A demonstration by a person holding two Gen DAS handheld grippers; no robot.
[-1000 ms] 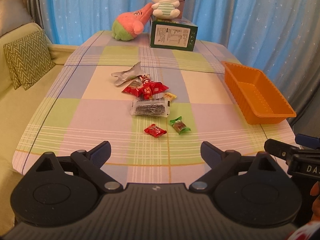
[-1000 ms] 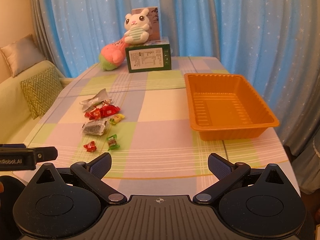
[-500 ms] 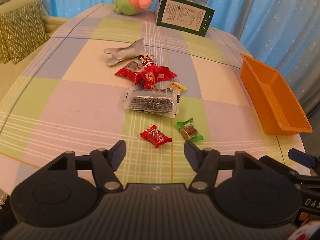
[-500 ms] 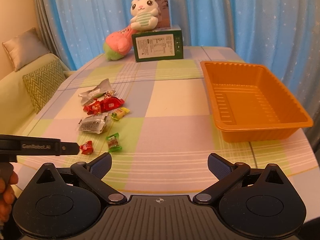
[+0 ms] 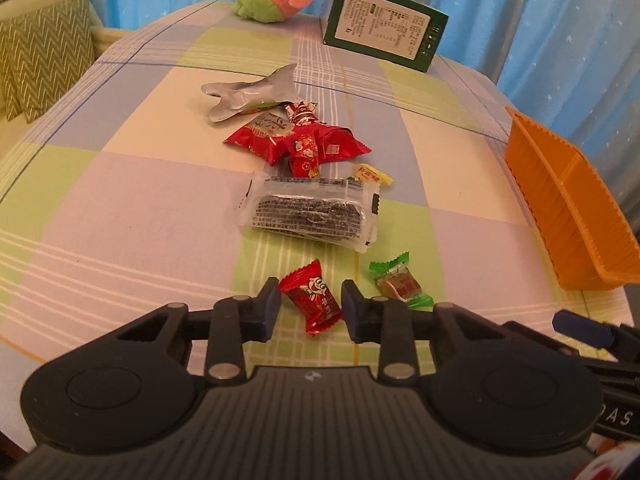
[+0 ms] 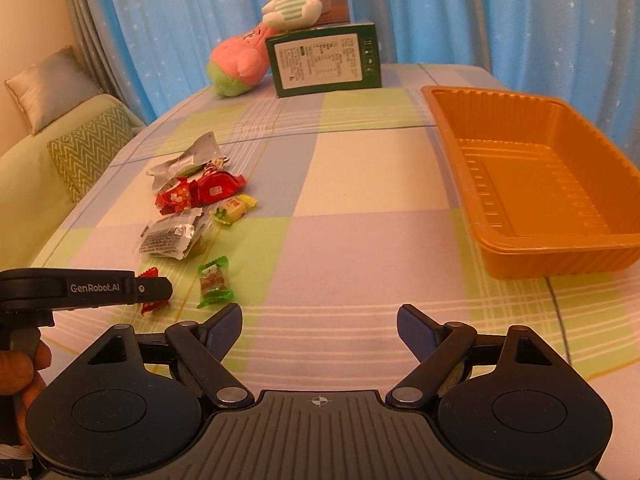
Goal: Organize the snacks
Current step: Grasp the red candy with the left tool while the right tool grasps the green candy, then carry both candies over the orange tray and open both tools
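Note:
A red candy (image 5: 312, 304) lies on the checked tablecloth between the fingertips of my left gripper (image 5: 310, 306). Its jaws are closing and the pads meet the wrapper on both sides. In the right wrist view one left finger (image 6: 152, 290) covers most of that red candy (image 6: 149, 306). A green candy (image 5: 402, 286) lies just to its right. My right gripper (image 6: 320, 320) hovers low over bare cloth; its jaws are closing with nothing between them. The green candy (image 6: 216, 288) sits just beyond its left fingertip. The orange tray (image 6: 560, 256) stands empty at the right.
Farther up the table lie a seaweed pack (image 5: 308, 214), a yellow candy (image 5: 370, 174), red packets (image 5: 308, 144) and a silver wrapper (image 5: 248, 94). A green box (image 6: 326, 62) and plush toys (image 6: 236, 64) stand at the back. A sofa with cushions (image 6: 88, 148) is on the left.
Both grippers have come down and forward toward the table. The left jaws narrowed from wide open onto the red candy. The right jaws narrowed a little.

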